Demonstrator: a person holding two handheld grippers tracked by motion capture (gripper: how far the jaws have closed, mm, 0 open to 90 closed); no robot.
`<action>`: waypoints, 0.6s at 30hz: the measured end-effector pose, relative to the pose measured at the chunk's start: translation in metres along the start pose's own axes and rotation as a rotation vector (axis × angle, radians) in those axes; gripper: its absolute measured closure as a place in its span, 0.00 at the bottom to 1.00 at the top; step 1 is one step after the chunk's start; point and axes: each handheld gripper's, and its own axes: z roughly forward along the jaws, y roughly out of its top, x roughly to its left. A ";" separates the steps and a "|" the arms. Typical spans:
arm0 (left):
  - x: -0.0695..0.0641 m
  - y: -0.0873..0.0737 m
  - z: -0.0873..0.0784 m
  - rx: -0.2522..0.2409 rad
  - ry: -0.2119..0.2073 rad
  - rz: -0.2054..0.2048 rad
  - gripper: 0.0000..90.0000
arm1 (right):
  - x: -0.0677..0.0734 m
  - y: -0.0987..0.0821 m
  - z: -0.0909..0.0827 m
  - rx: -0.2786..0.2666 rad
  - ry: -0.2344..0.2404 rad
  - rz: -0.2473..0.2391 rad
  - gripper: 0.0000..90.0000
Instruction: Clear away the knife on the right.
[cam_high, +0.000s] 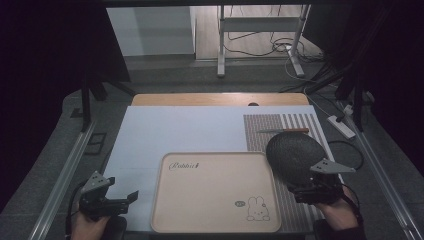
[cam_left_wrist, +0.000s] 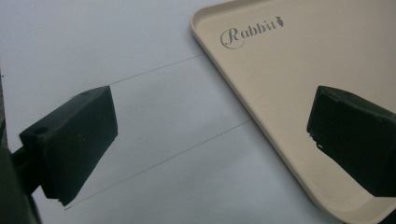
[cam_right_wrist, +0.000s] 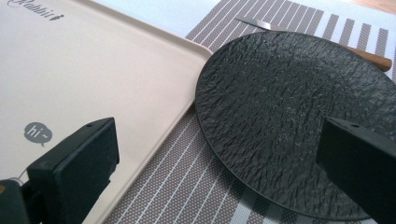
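Both grippers gape empty: left gripper (cam_high: 131, 196) beside tray (cam_high: 215, 227), right gripper (cam_high: 300, 192) over plate (cam_high: 292, 152).

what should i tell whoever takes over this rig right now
Left claw: open, holding nothing, over the pale sheet just left of the beige rabbit tray.
Right claw: open, holding nothing, at the near edge of the black textured plate.
The plate lies on the striped placemat, beside the tray's right rim; whether they touch is unclear. A knife with a wooden handle lies on the placemat beyond the plate.
Done: nothing gripped or moved, as far as the layout shows; the tray carries nothing.
Left: probably grip the plate and lift it across to the tray.
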 end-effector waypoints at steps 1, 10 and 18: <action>0.000 0.000 0.000 0.000 0.001 0.000 0.02 | -0.001 0.001 0.001 0.005 0.002 0.004 0.00; -0.001 0.000 0.000 0.004 0.006 0.005 0.03 | -0.014 0.006 0.016 0.025 0.032 0.008 0.00; -0.003 0.001 0.001 0.012 0.017 0.018 0.00 | -0.035 0.016 0.032 -0.003 0.039 0.039 0.00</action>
